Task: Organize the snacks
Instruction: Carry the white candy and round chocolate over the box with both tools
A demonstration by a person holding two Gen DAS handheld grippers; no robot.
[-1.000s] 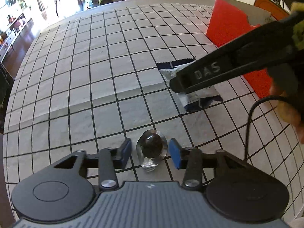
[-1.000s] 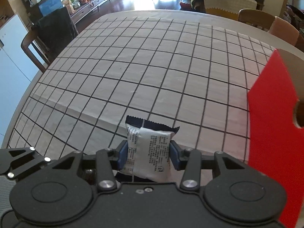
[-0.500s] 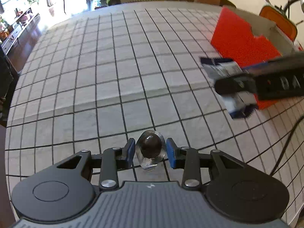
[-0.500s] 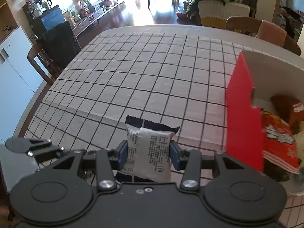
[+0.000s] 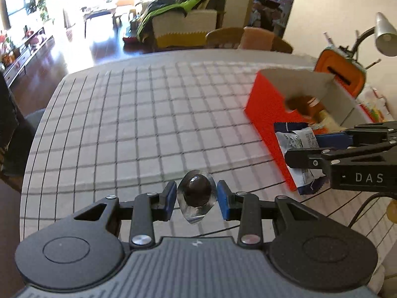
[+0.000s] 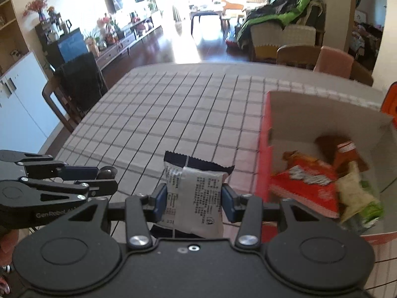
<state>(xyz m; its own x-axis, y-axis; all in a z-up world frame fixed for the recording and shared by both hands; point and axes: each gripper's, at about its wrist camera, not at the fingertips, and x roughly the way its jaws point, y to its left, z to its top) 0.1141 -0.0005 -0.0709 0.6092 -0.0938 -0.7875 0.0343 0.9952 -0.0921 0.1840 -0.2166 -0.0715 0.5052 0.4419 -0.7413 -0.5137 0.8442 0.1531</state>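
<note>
My left gripper [image 5: 196, 200] is shut on a small foil-wrapped dark candy [image 5: 196, 194], held up off the checked tablecloth. My right gripper [image 6: 194, 200] is shut on a white and dark blue snack packet [image 6: 196, 193], also in the air, just left of the red cardboard box [image 6: 265, 149]. The left wrist view shows the same packet [image 5: 296, 144] in front of the box's red wall [image 5: 265, 104], with the right gripper [image 5: 301, 147] reaching in from the right. Several snack bags [image 6: 310, 181] lie inside the box. The left gripper [image 6: 103, 177] with its candy [image 6: 106, 172] shows at the far left of the right wrist view.
A grid-patterned cloth [image 5: 148, 124] covers the table. An orange case [image 5: 340, 72] and a desk lamp [image 5: 384, 37] stand behind the box. Chairs [image 6: 297, 54] line the far edge and a dark chair [image 6: 77, 84] stands at the left side.
Both grippers have risen off the table with their snacks. The right gripper carried the packet rightward to the box, whose inside has come into view. The left jaws closed on the candy.
</note>
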